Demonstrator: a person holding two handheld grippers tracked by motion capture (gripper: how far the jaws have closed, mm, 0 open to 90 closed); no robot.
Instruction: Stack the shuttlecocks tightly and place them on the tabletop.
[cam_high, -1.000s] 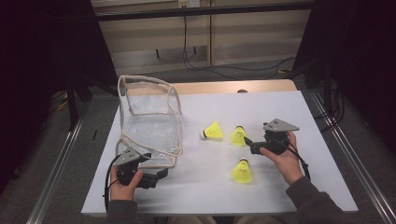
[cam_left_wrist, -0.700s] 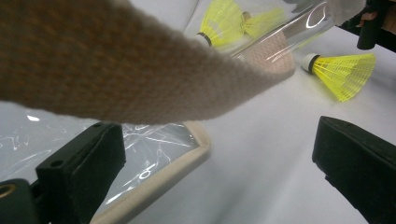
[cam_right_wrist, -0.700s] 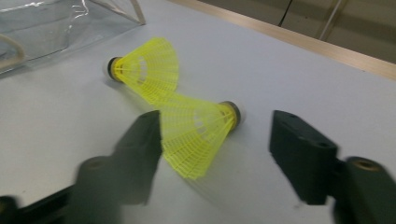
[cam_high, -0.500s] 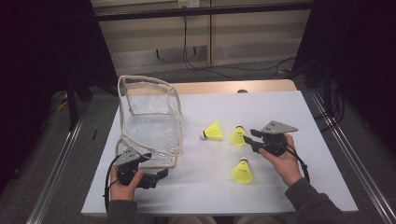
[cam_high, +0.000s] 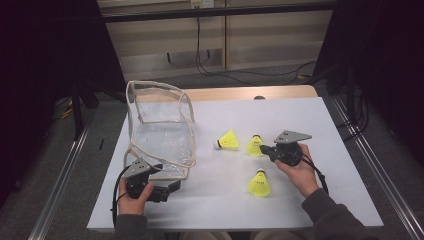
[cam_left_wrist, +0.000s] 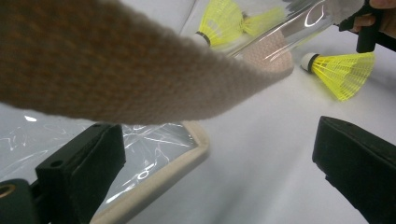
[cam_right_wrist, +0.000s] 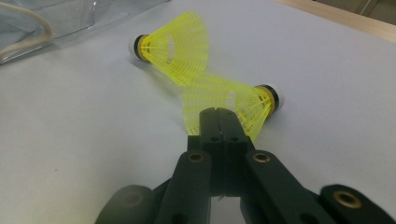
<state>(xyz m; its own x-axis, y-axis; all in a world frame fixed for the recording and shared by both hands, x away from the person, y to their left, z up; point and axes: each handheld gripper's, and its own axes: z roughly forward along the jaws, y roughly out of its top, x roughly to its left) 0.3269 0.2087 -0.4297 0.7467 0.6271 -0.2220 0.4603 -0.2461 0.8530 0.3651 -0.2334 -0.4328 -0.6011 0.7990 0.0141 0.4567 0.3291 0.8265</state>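
Right gripper (cam_right_wrist: 219, 114): jaws having just been closing, now pinching the mesh skirt edge of the middle shuttlecock (cam_right_wrist: 233, 105).
Shuttlecock: lying on the white worktop (cam_high: 300, 120), cork pointing to 2 o'clock from the gripper.
Bag (cam_high: 160, 125): clear plastic, woven beige trim, sitting at 9 o'clock.
Left gripper (cam_left_wrist: 215, 182): jaws standing apart, gripping nothing, beside the bag's rim.

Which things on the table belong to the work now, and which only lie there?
In use: clear plastic bag with beige trim; yellow plastic shuttlecock pinched at its skirt by the right gripper; left gripper, fingers apart by the bag's edge.

Lying about: two other yellow shuttlecocks.
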